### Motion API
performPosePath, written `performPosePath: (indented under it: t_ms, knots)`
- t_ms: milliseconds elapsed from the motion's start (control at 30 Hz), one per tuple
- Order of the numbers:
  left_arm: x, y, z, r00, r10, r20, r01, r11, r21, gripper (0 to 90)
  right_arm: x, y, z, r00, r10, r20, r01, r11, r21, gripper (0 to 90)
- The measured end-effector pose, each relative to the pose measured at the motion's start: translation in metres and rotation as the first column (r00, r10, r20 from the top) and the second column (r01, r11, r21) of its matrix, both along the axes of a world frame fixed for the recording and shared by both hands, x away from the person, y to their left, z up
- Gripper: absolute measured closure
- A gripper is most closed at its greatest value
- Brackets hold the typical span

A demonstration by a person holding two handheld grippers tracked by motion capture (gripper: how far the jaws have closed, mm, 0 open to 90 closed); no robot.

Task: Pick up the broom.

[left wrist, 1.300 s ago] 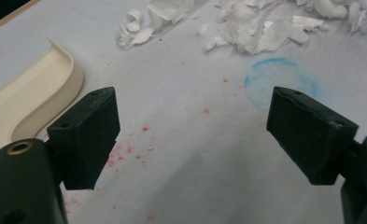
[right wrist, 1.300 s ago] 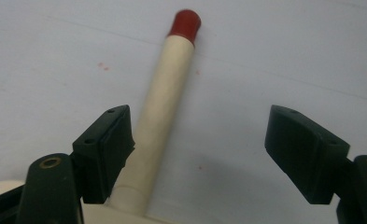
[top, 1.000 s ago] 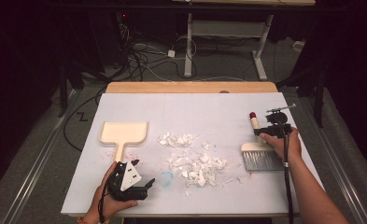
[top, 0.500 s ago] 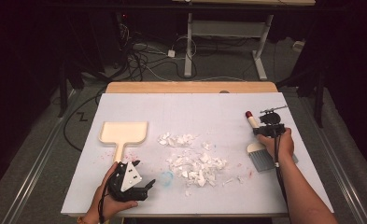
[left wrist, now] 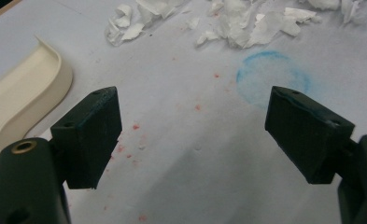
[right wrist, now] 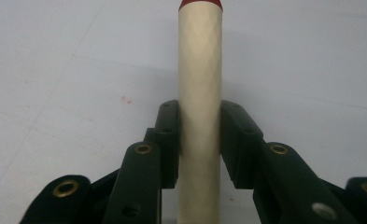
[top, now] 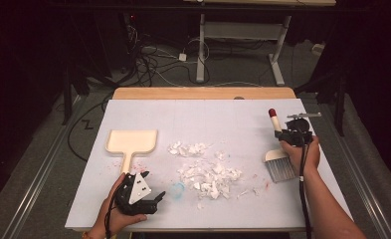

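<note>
Two grippers were recorded over a white tabletop [top: 223,112]. Item one: the right gripper [top: 288,135], at the right side, with fingers [right wrist: 168,140] just closed and clenched on the cream handle of a brush [top: 277,159]. The brush's long axis was noted running near to far, red cap at the far end, grey bristles at the near end resting on the tabletop. Item two: a heap of torn paper scraps [top: 208,174], lying to the left of the bristles, well apart, so a leftward sweep was judged to be called for. Item three: a cream dustpan [top: 132,142], beyond the scraps at the left. Item four: the left gripper [top: 155,201], fingers released, nothing between them, placed just near of the dustpan handle.
</note>
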State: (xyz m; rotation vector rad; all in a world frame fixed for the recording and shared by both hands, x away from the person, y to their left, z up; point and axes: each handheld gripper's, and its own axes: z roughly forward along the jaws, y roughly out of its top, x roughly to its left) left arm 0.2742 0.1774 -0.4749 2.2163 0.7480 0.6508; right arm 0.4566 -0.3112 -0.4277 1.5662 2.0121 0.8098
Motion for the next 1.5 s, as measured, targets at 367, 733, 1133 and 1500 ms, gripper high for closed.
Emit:
performPosePath:
  t_ms: [367, 733, 1133, 1500]
  knots:
    - [0.000, -0.001, 0.002, 0.9999, 0.011, 0.002, -0.011, 0.9999, -0.011, 18.0, -0.042, -0.001, 0.046, 0.9718, 0.051, 0.230, -0.059, 0.998, 0.028, 71.0]
    - [0.000, -0.008, 0.013, 0.9997, 0.008, 0.023, -0.007, 0.9983, -0.058, 18.4, -0.077, 0.036, 0.076, 0.9135, 0.160, 0.374, -0.184, 0.983, 0.028, 71.0]
    - [0.004, -0.086, 0.073, 0.9852, -0.163, 0.053, 0.172, 0.9448, -0.279, 21.4, -0.107, 0.102, 0.094, 0.8423, 0.341, 0.417, -0.381, 0.925, 0.013, 71.0]
    - [0.028, -0.141, 0.070, 0.9902, -0.139, 0.011, 0.134, 0.9277, -0.348, 26.8, -0.129, 0.147, 0.088, 0.7912, 0.420, 0.445, -0.479, 0.877, 0.025, 70.9]
